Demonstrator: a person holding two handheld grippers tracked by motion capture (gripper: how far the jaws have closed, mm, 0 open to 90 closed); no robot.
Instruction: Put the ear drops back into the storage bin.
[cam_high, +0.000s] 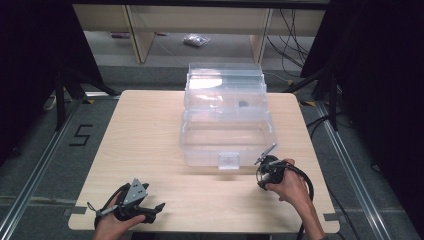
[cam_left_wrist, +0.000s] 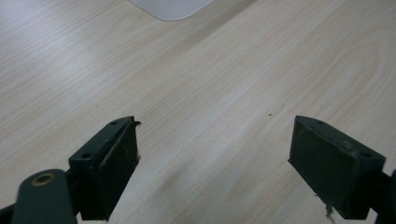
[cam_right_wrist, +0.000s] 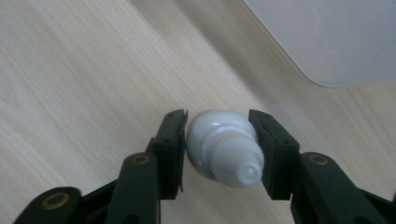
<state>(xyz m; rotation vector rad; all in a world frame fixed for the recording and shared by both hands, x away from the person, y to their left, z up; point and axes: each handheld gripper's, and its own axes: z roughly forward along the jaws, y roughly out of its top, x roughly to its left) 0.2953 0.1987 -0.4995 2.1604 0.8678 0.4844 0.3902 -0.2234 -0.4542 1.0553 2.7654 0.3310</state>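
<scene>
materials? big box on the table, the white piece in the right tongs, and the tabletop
Box: clear, glossy plastic by the look; the table shows through its walls.
White piece: likely moulded plastic, smooth with a soft sheen and a ribbed ring near its narrow end; the right tongs are shut on it.
Tabletop: pale wood grain, matte; laminate or veneer, can't tell.

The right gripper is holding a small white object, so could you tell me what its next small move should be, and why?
Probably lift the right gripper toward the clear plastic box: it is shut on the white object, and the open-topped box stands just beyond it.
</scene>
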